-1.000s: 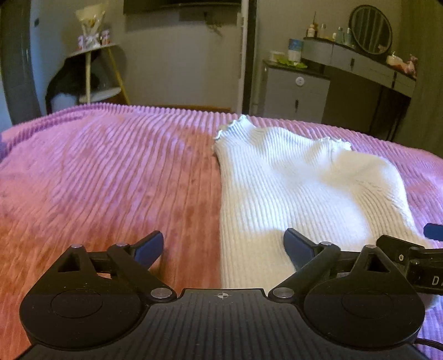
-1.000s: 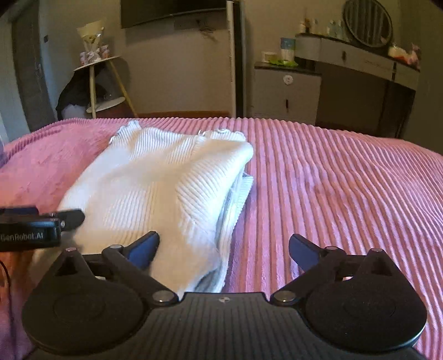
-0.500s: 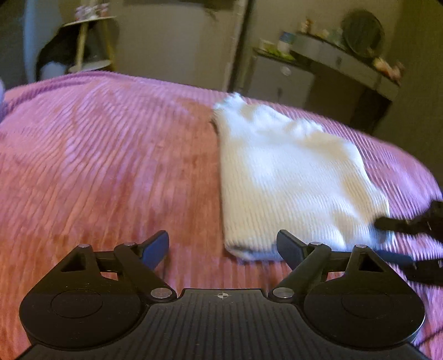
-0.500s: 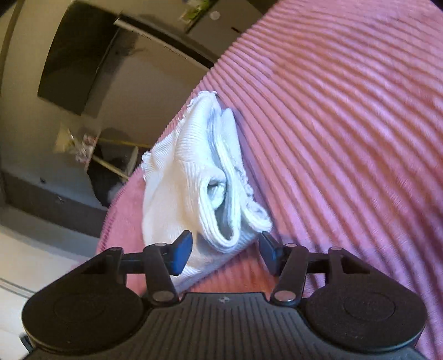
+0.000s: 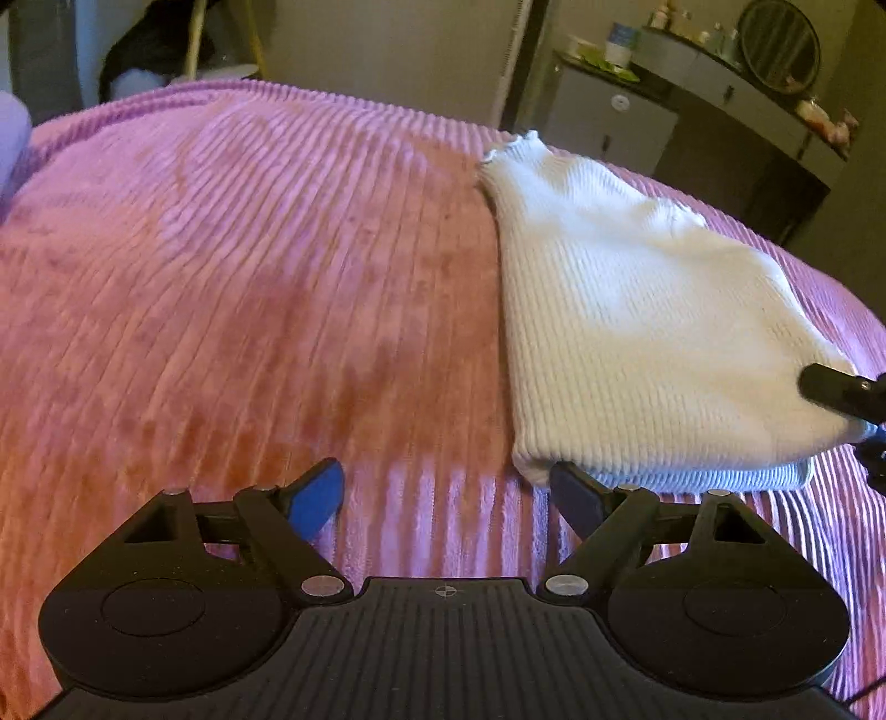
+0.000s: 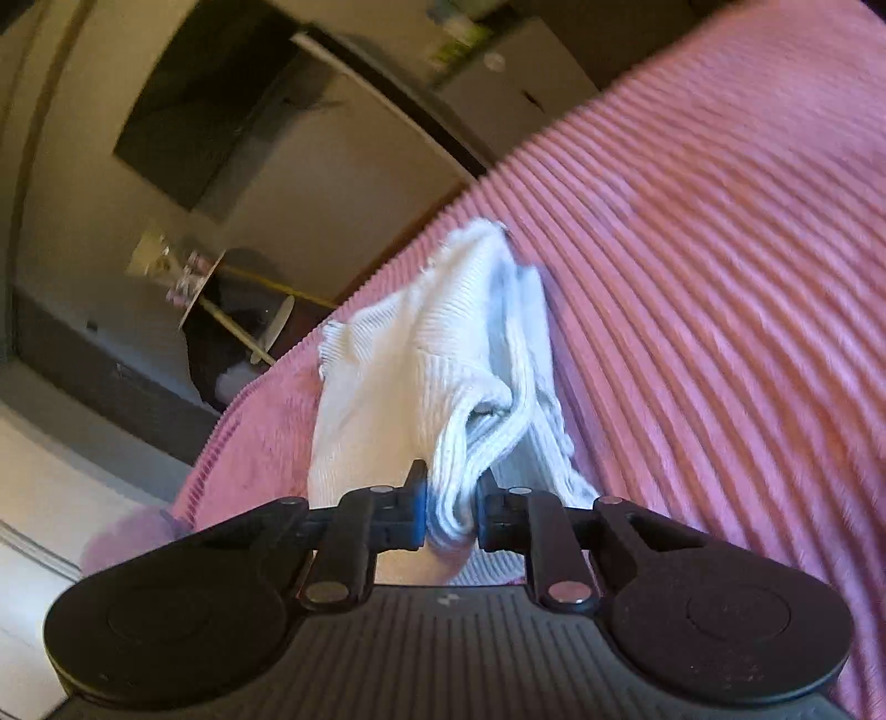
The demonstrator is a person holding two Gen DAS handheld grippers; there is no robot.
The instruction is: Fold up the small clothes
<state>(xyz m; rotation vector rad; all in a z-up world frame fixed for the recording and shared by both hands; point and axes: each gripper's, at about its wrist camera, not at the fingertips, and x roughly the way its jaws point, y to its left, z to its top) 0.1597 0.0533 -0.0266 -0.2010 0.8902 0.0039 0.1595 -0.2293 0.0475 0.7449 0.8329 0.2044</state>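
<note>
A folded white ribbed knit garment (image 5: 637, 332) lies on the pink ribbed bedspread (image 5: 249, 304). My left gripper (image 5: 446, 495) is open and empty, low over the bedspread, its right finger just at the garment's near left corner. My right gripper (image 6: 449, 507) is rolled on its side and shut on the garment's (image 6: 443, 376) near right corner, pinching several stacked layers. One of its fingers shows at the right edge of the left wrist view (image 5: 836, 387), against the garment's right corner.
A grey cabinet (image 5: 609, 119) and a dark dresser with a round mirror (image 5: 775, 50) stand beyond the bed's far right. A small side table (image 6: 232, 327) stands beyond the far left. A lilac cushion (image 5: 11, 138) sits at the left edge.
My right gripper rolled onto its side, moved in on the garment's near right corner and closed on the layers. My left gripper drew back to the garment's near left corner and stayed open.
</note>
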